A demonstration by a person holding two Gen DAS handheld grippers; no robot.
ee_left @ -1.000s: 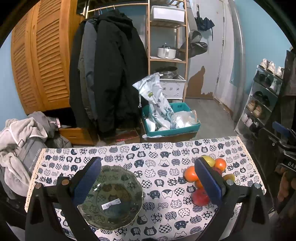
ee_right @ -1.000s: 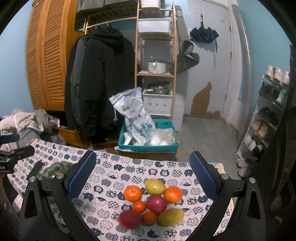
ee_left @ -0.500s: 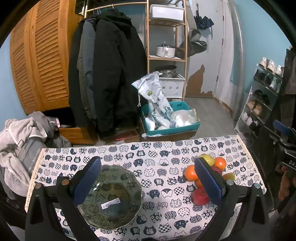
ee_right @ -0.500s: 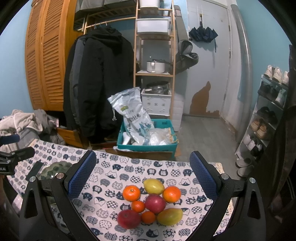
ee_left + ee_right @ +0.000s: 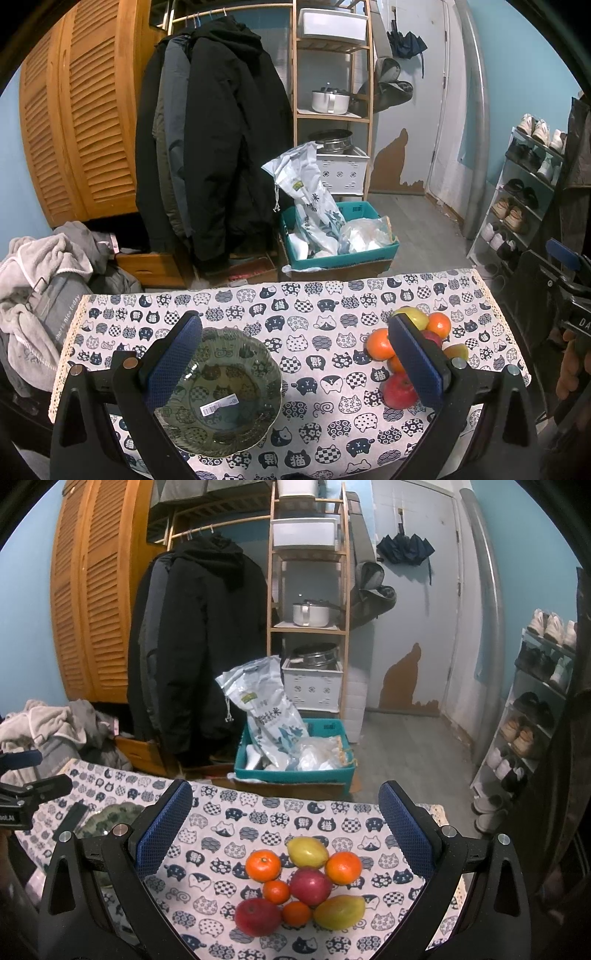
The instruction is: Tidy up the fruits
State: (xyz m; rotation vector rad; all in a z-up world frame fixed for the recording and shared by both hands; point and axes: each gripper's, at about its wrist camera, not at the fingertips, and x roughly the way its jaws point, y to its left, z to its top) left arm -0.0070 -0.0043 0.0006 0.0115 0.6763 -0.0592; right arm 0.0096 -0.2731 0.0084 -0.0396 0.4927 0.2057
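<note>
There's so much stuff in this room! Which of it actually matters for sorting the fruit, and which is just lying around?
Part of the job:
- fruit pile on the cat-print tablecloth
- glass bowl, no fruit in it yet
- left gripper and right gripper, both open

Just lying about:
- hanging coats
- teal box of bags
- shoe rack
- heap of clothes

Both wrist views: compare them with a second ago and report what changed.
Almost nothing. The left gripper drifted slightly, so the room sits a touch differently in its view; the right gripper eased a little nearer the fruit pile. Nothing was gripped or released: both grippers stay open and empty, the glass bowl holds no fruit, and the fruit lies clustered on the cat-print cloth as before.
</note>
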